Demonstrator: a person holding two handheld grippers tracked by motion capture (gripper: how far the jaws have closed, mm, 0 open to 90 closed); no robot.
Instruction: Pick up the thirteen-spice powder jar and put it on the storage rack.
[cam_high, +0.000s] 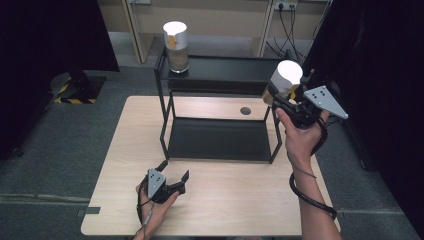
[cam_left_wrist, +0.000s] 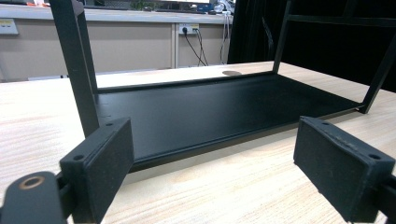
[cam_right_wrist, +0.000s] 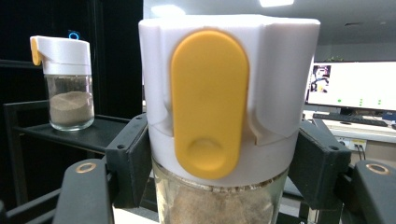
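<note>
Jar pinched at the lid's lower edge by right tool, held beside shelf top at its right end. Risk: clipping the shelf edge, slipping from the pads. Left tool spread, resting on bench before the shelf.

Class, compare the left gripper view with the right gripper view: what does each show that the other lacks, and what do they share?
Left gripper view alone: the wooden table, the rack's lower shelf, and the left claw open with nothing between its pads.

Right gripper view alone: the right claw shut on a spice jar with a yellow flap, a second jar on the top shelf, a monitor.

Shared: the black rack.
</note>
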